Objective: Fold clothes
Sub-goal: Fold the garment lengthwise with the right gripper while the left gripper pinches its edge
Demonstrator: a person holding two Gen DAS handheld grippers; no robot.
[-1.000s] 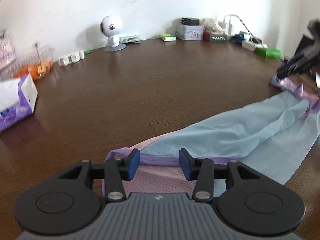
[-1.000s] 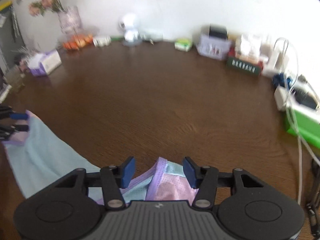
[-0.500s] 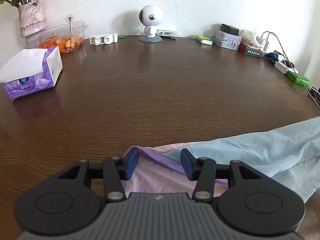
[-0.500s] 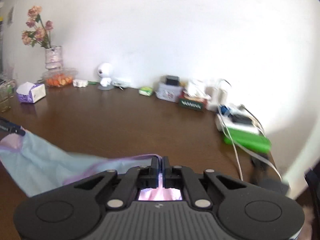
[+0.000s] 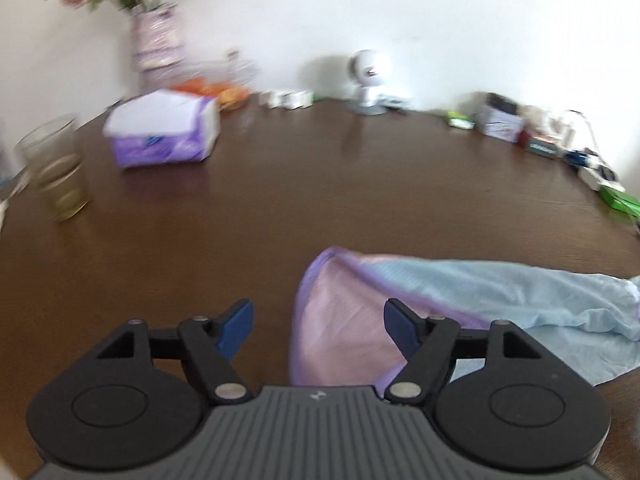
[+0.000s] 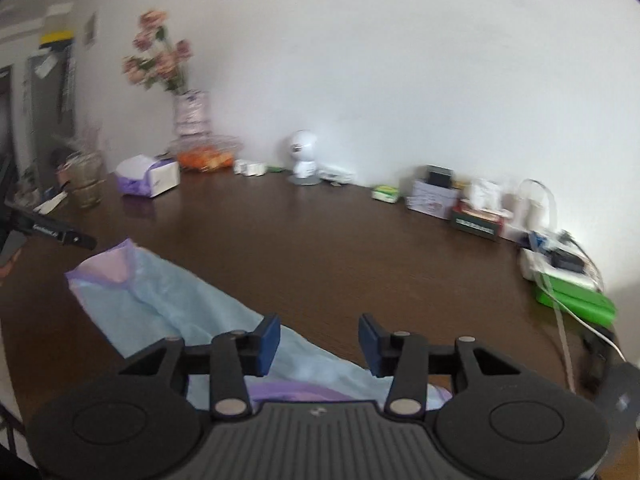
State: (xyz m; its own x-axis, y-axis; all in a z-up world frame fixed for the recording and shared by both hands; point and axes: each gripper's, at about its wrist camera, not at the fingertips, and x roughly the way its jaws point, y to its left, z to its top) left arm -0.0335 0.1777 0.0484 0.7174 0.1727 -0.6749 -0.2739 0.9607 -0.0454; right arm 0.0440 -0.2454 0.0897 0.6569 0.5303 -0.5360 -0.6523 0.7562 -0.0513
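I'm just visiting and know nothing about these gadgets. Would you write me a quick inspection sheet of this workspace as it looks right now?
Surface: dark brown wooden table, mostly bare in the middle.
Job's things: light blue garment with purple trim and pink lining, lying flat in a long strip.
Clutter: purple tissue pack, drinking glass, flower vase, clear tray of orange food, white round camera, small boxes.
Grippers: left gripper jaws opening, garment corner between them, pads not touching; right gripper jaws opening above the cloth.
Cables: white cables by a green box.
Surroundings: plain white wall.
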